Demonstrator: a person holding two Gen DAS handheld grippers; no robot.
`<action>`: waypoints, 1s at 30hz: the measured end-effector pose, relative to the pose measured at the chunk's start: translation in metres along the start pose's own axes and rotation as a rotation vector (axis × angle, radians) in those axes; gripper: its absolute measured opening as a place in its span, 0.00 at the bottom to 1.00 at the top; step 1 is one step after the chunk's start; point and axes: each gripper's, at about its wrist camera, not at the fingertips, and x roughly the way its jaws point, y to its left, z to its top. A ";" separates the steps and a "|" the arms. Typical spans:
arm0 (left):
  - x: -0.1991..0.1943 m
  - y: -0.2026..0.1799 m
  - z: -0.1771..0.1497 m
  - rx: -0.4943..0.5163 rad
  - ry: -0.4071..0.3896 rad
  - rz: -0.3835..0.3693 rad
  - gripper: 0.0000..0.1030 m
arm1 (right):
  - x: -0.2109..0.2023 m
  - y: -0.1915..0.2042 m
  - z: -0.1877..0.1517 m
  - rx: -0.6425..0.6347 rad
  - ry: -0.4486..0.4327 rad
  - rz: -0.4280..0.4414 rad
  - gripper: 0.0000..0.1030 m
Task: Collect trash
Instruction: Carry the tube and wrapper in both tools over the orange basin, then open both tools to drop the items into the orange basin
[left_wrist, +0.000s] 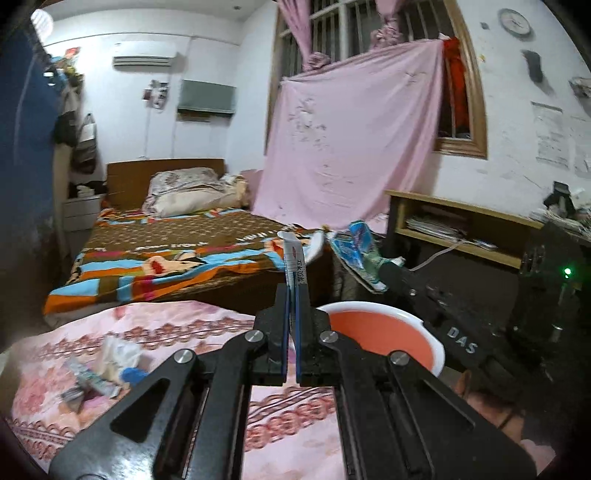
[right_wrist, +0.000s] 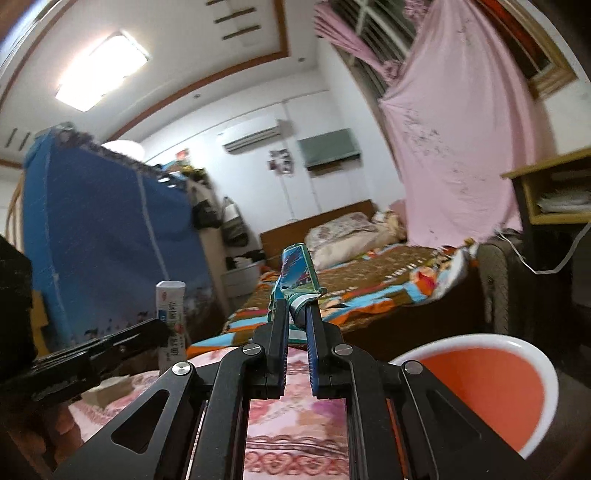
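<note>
The left gripper (left_wrist: 291, 291) is clamped on a flat white packet (left_wrist: 294, 258) with blue and red print, which stands upright out of the closed fingers. The right gripper (right_wrist: 297, 314) is clamped on a crumpled blue-green wrapper (right_wrist: 295, 273) that sticks up past its fingertips; from the left wrist view the same wrapper (left_wrist: 356, 251) shows to the right, at the tip of the other tool.

Both grippers hang above a surface covered by a pink floral cloth (left_wrist: 221, 332). Near the cloth's left edge lies a small pile of litter (left_wrist: 103, 365): white crumpled paper, a blue scrap and a flat printed wrapper, touching one another. At the cloth's right edge stands a basin (left_wrist: 413, 321) with a white rim and an orange-red inside, just beside the left gripper's fingers and below the right one.

Beyond the cloth is a bed (left_wrist: 166, 251) with a brown, orange and blue patterned blanket and pillows at its headboard. To its right a pink sheet (left_wrist: 351, 129) hangs over the window, and a wooden desk (left_wrist: 461, 218) stands against the wall. A blue fabric wardrobe (right_wrist: 110, 240) is at the left of the room.
</note>
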 end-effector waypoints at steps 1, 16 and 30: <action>0.006 -0.004 0.000 0.006 0.011 -0.013 0.00 | -0.001 -0.004 0.000 0.007 -0.002 -0.019 0.07; 0.081 -0.036 -0.005 -0.045 0.255 -0.141 0.00 | -0.004 -0.059 -0.007 0.191 0.049 -0.243 0.07; 0.122 -0.034 -0.015 -0.206 0.432 -0.180 0.00 | 0.008 -0.082 -0.023 0.289 0.170 -0.311 0.08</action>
